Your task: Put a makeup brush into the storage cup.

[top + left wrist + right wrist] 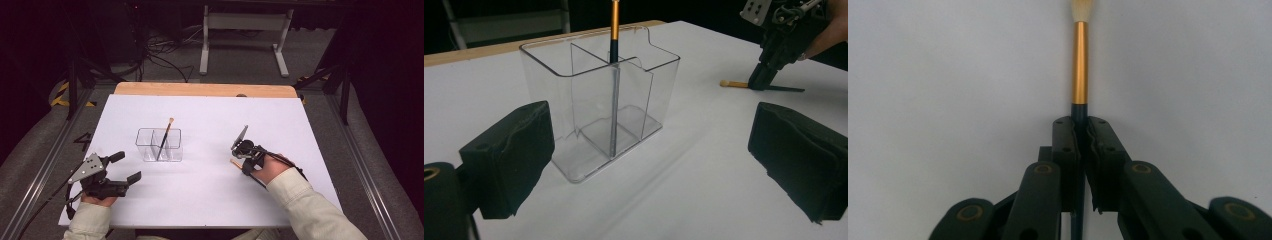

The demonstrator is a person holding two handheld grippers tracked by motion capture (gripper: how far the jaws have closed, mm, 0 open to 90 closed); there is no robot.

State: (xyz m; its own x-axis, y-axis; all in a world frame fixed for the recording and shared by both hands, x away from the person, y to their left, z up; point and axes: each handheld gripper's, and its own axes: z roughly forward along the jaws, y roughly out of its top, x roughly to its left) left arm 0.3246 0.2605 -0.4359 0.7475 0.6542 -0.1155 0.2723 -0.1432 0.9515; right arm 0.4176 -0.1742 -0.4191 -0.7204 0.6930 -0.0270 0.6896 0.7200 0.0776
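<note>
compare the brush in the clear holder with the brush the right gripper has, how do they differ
The brush in the holder stands tilted, bristles up, in the clear divided holder; the brush at the right gripper lies flat on the white table. The first is free of any gripper; the second is clamped between the right gripper jaws. Both have gold ferrules, dark handles and pale bristles.

I count two paintbrushes: one paintbrush in the box (165, 137) stands up in it, and one paintbrush on the table (1079, 70) is pinched in my right gripper (239, 159); I count one clear box (159, 145) with little walls inside; I count two grippers, with my left gripper (126, 167) spread wide; I see one white table (210, 200).
</note>
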